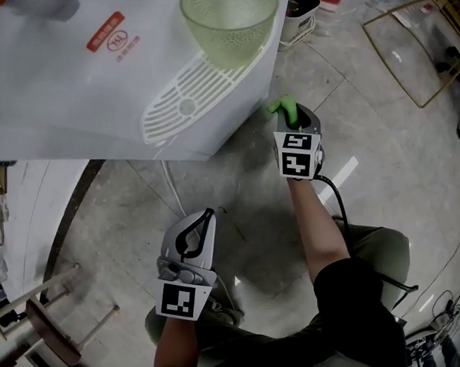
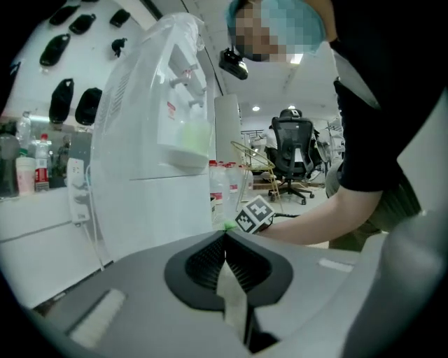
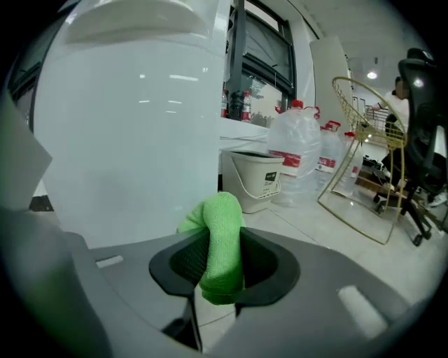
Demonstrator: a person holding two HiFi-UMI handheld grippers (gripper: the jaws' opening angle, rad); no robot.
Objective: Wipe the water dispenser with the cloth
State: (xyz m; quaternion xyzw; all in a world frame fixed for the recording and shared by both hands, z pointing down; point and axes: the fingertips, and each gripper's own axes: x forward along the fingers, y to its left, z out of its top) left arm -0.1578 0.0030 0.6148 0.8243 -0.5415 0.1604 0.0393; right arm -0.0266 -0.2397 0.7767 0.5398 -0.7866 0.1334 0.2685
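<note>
Now, green cloth just beside the water dispenser's lower side; contact unclear.
We see the right gripper clamped on the cloth with only a small wad past its jaws, so we judge a hard push could scrape gripper against dispenser, and a high sweep might tip the pale cup on the drip tray. Our left gripper hangs well apart, jaws together, empty. The dispenser's red label is too small to read.

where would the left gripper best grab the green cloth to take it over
Probably the bunched end of the green cloth poking out past the right gripper's jaws, approached from the side, since the water dispenser stands close in front. The left gripper, now shut, must open first.
</note>
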